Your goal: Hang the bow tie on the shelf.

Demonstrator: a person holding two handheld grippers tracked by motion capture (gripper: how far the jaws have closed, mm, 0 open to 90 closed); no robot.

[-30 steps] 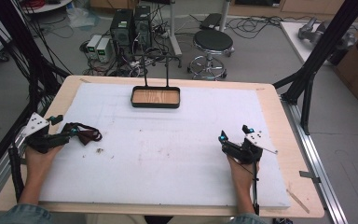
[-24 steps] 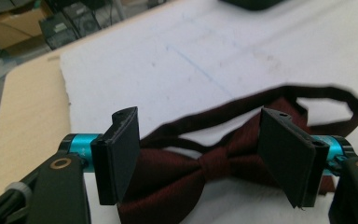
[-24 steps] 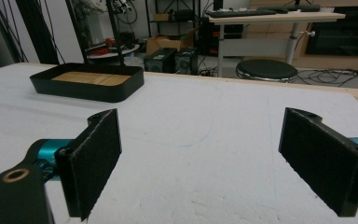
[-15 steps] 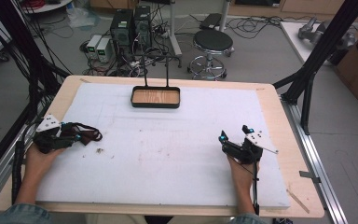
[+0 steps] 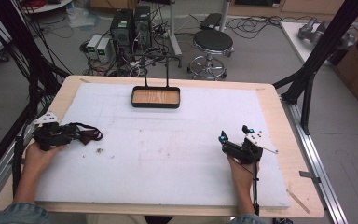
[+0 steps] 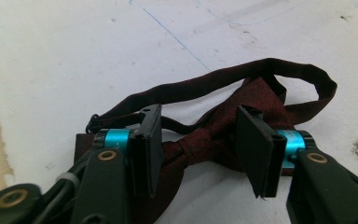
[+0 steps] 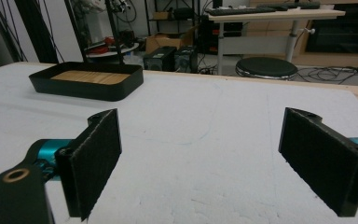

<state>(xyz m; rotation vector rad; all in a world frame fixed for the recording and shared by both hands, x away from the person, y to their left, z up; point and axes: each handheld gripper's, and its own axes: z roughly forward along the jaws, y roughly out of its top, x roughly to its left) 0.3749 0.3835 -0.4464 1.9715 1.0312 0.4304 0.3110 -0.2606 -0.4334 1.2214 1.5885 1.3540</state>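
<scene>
A dark red bow tie (image 6: 214, 133) with a thin strap loop lies on the white foam board (image 5: 177, 154) at the far left (image 5: 87, 135). My left gripper (image 6: 199, 144) is down over it, one jaw on each side of the knot. The jaws have just been closing, and the pads stand close to the fabric without visibly squeezing it. In the high view this gripper (image 5: 74, 135) is in the person's left hand by the board's left edge. My right gripper (image 5: 233, 134) rests on the board at the right, wide open with nothing between its jaws (image 7: 200, 158).
A black tray with a wooden floor (image 5: 155, 105) stands at the board's far middle (image 7: 93, 88). Small dark crumbs (image 5: 99, 150) lie near the bow tie. A round stool (image 5: 213, 41) and computer boxes stand on the floor beyond the table.
The left gripper has slid slightly left and down onto the bow tie, and its jaws have narrowed around the knot. The right gripper has not moved.
</scene>
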